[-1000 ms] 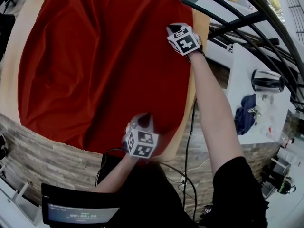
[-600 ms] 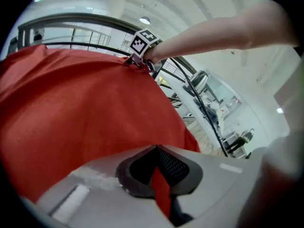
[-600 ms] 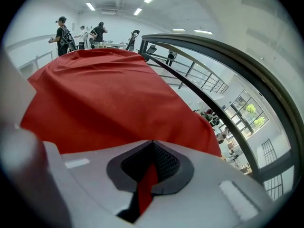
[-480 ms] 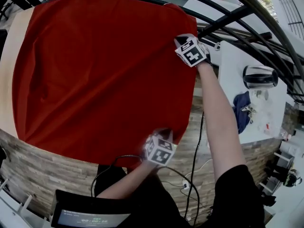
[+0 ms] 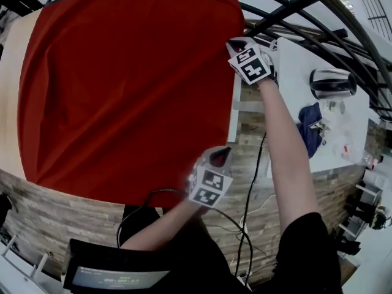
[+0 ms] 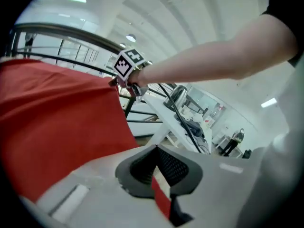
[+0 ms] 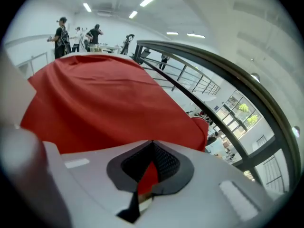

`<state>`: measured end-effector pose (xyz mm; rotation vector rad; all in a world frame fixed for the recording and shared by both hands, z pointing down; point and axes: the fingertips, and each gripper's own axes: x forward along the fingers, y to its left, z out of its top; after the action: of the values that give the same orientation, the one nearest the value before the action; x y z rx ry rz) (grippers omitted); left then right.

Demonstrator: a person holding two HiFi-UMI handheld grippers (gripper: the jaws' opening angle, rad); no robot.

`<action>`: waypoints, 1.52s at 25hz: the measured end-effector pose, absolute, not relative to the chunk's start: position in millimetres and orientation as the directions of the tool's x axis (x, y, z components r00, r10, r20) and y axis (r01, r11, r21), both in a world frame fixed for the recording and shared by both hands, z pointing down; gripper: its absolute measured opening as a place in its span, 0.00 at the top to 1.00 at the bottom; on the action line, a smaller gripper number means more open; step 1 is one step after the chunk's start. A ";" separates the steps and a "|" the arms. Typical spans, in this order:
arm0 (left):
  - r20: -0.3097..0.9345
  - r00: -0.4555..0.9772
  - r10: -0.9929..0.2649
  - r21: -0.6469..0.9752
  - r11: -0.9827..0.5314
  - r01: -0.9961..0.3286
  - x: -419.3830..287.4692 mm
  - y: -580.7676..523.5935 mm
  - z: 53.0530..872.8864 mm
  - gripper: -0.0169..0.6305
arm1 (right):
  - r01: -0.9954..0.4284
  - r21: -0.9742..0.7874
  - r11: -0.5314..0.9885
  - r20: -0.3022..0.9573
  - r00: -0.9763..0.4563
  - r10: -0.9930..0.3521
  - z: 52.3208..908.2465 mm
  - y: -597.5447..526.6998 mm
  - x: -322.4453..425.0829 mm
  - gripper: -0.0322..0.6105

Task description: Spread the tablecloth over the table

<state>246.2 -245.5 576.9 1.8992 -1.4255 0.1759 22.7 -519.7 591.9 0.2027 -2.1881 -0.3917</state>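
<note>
The red tablecloth (image 5: 128, 84) lies stretched across the round wooden table (image 5: 8, 103), whose bare top shows only as a strip at the left. My left gripper (image 5: 219, 158) is shut on the cloth's near right corner, where a red strip runs between its pads (image 6: 161, 167). Farther back, my right gripper (image 5: 240, 45) is shut on the far right corner, with red cloth pinched in the jaws (image 7: 148, 175). In the left gripper view the right gripper (image 6: 124, 82) holds the cloth's taut far edge. Both corners are held up past the table's right side.
A black curved railing (image 5: 294, 11) runs behind and to the right. At the right stands a white table (image 5: 288, 90) bearing a steel kettle (image 5: 331, 83) and a blue cloth (image 5: 312, 130). A black cable (image 5: 248, 195) hangs over the brick-patterned floor. A screen (image 5: 110, 277) is near my body.
Both grippers have moved right and a little up, dragging the cloth's right edge with them. The cloth now covers the table's right side, and the bare wood strip there is gone.
</note>
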 end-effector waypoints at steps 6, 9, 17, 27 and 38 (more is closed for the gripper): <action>0.594 0.142 -0.792 0.135 -0.076 -0.988 90.6 -177.6 563.9 0.96 | -0.039 0.141 0.989 0.600 -0.792 -0.117 559.7 -367.0 8.7 0.94; 0.675 0.085 -0.733 0.039 -0.080 -0.996 21.8 -122.2 585.3 0.96 | -0.065 0.077 0.995 0.592 -0.800 -0.098 567.4 -277.5 24.0 0.94; 0.723 0.237 -0.649 0.008 -0.335 -0.942 6.1 -42.7 606.2 0.96 | -0.292 0.064 0.954 0.672 -0.694 -0.258 594.8 -114.7 78.2 0.94; 0.750 0.393 -0.532 -0.009 -0.602 -0.799 86.5 9.8 633.5 0.99 | -0.803 0.125 0.582 0.734 -0.320 -0.599 621.0 -38.6 236.9 0.94; 0.721 0.498 -0.481 0.050 -0.681 -0.730 122.1 44.3 619.6 0.90 | -0.922 0.184 0.340 0.714 -0.113 -0.691 599.1 1.9 308.3 0.94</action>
<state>122.1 44.3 619.6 2.3969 -1.0119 0.9921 308.3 1.9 599.1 1.4173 -1.8704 0.3988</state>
